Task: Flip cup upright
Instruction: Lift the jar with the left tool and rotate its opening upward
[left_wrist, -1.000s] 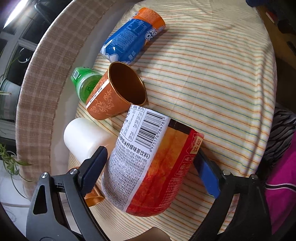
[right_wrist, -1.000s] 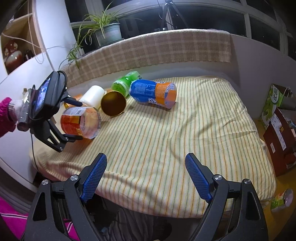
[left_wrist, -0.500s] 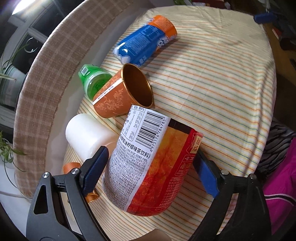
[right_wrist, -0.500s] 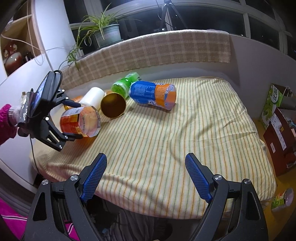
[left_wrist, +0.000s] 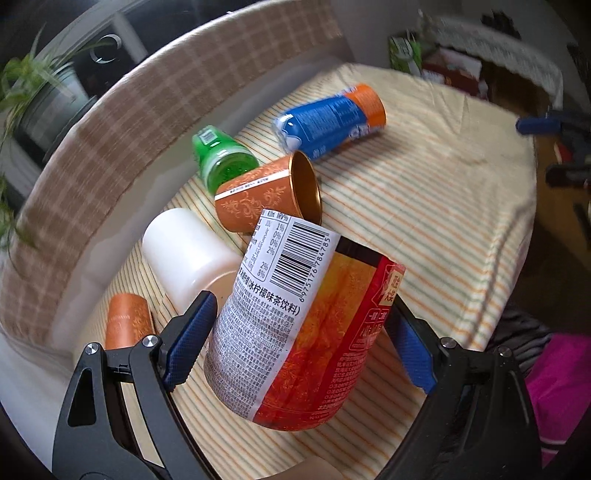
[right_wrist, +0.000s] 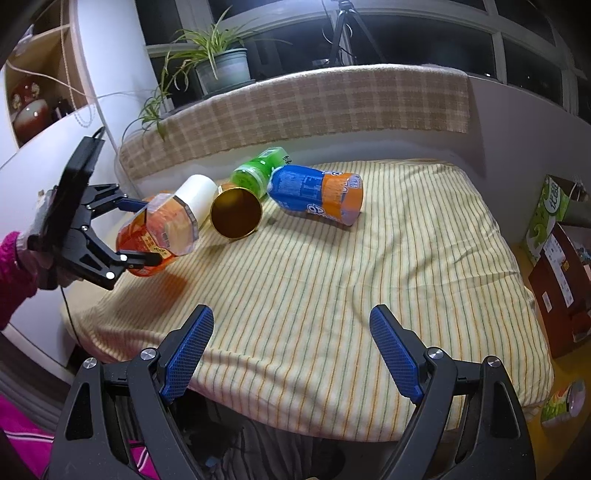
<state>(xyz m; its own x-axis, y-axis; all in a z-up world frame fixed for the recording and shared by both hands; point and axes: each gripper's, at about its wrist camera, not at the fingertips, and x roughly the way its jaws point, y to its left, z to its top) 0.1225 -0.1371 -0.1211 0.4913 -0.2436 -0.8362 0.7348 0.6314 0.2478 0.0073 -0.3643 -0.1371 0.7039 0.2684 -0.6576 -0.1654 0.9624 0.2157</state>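
My left gripper (left_wrist: 295, 343) is shut on an orange-red iced-tea cup (left_wrist: 295, 332) with a barcode label. It holds the cup tilted, lifted off the striped cloth; it also shows in the right wrist view (right_wrist: 155, 229). A copper cup (left_wrist: 266, 195) lies on its side just beyond, its gold mouth showing in the right wrist view (right_wrist: 236, 212). My right gripper (right_wrist: 290, 347) is open and empty over the table's near edge.
On the striped table (right_wrist: 351, 280) lie a white cup (left_wrist: 188, 251), a green cup (left_wrist: 221, 158), a blue-orange cup (left_wrist: 332, 118) and a small copper cup (left_wrist: 127, 321). A plaid-covered ledge (right_wrist: 314, 103) with a potted plant (right_wrist: 218, 66) runs behind. Boxes (right_wrist: 557, 236) stand at right.
My left gripper has raised and turned with the iced-tea cup, lifting it off the cloth. The right gripper has not moved.
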